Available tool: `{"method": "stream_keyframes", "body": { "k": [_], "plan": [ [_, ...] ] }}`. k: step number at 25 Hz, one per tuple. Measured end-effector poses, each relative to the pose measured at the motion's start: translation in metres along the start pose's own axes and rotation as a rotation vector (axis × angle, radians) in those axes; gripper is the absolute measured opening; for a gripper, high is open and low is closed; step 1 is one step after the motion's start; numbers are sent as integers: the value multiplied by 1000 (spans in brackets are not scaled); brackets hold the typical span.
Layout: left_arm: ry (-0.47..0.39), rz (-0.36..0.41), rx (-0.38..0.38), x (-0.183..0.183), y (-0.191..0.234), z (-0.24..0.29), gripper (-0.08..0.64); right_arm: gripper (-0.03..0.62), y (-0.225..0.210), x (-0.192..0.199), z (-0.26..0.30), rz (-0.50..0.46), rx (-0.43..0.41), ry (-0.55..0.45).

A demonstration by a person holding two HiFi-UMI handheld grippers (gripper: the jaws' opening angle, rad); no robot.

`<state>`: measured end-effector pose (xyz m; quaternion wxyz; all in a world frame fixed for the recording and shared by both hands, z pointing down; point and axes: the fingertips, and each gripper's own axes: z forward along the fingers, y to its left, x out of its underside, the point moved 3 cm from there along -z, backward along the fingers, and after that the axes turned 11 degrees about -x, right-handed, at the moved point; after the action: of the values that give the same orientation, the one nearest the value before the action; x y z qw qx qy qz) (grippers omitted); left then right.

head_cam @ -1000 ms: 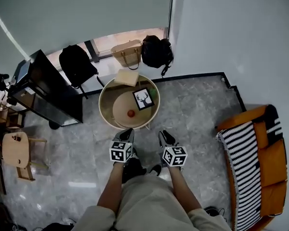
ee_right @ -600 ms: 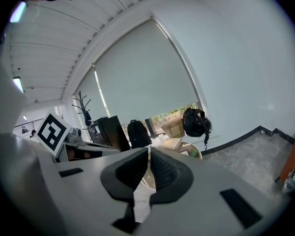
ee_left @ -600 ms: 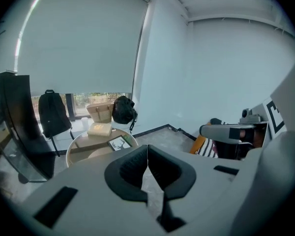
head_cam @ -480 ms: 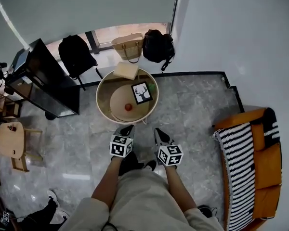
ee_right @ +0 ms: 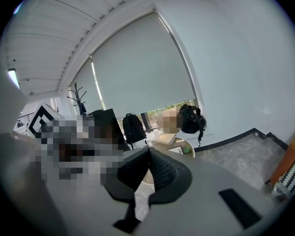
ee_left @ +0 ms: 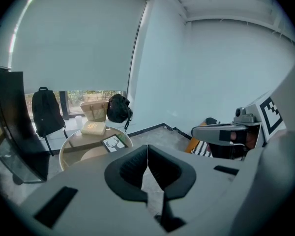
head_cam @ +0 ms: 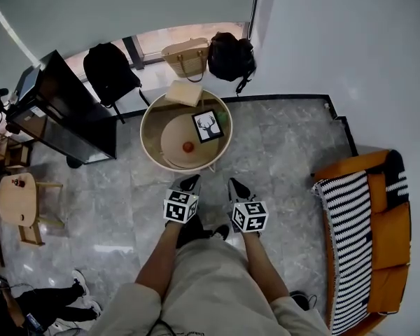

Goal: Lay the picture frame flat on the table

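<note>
The picture frame (head_cam: 208, 126), black-edged with a deer print, stands on the round wooden table (head_cam: 152, 113) at its right side; it seems propped at a slant. In the left gripper view the frame (ee_left: 113, 142) is small and far beyond the jaws. My left gripper (head_cam: 191, 180) and right gripper (head_cam: 235, 184) hang low in front of the person's legs, short of the table and apart from the frame. Both are shut with nothing between the jaws: the left gripper (ee_left: 147, 149) and the right gripper (ee_right: 148, 150) each show their pads meeting.
On the table lie a small red ball (head_cam: 188, 146) and a tan book (head_cam: 184, 93). Behind it stand a woven bag (head_cam: 184, 56) and two black backpacks (head_cam: 110, 75) (head_cam: 230, 54). A black cabinet (head_cam: 63, 117) is at left, an orange sofa (head_cam: 378, 236) at right, and a person (head_cam: 35, 306) at lower left.
The view has shifted a little, so the table sits slightly higher and more to the left. Both grippers stay low before the legs. A person has come into the lower left corner.
</note>
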<state>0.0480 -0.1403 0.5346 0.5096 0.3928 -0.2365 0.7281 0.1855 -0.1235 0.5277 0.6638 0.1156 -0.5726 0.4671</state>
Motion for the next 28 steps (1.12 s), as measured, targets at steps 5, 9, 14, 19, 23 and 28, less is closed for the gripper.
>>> {"method": "stream_keyframes", "body": {
  "k": [5,9,14,19,23,28],
  "plan": [
    [12,6,-7,3,4,-2,21,32,0,16,1,-8,7,50],
    [11,-4,-21,5,10,-4,21,32,-3,21,5,-1,5,73],
    [16,-15,-25,7,15,-4,21,32,-1,21,8,-4,2,86],
    [11,-6,-21,6,12,-4,21,32,-1,22,8,-8,3,92],
    [3,8,-23,4,11,-4,21,32,-5,24,6,-2,15,101],
    [-4,10,-20,8,11,-9,21,32,0,27,4,-8,17,107]
  ]
}}
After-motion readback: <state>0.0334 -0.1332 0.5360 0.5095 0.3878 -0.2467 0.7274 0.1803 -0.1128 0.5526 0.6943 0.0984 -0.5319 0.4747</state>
